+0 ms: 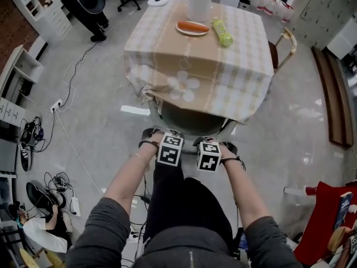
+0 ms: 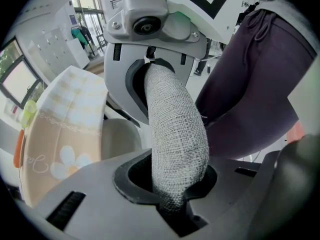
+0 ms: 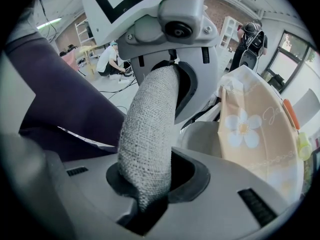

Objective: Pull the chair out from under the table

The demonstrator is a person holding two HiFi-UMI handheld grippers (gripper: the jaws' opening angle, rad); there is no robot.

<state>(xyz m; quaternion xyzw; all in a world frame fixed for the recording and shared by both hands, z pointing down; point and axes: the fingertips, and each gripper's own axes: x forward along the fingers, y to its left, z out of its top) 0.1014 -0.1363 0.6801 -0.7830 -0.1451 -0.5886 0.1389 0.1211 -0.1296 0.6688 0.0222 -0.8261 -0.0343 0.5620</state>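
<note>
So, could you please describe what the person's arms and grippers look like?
The left gripper and right gripper are light grey plastic, each topped with a white cube bearing black square markers. Black straps circle the wrists; sleeves are grey.

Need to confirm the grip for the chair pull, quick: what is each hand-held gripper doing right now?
Left hand-held gripper: closed on the chair's woven backrest.
Right hand-held gripper: closed on the same backrest.
</note>
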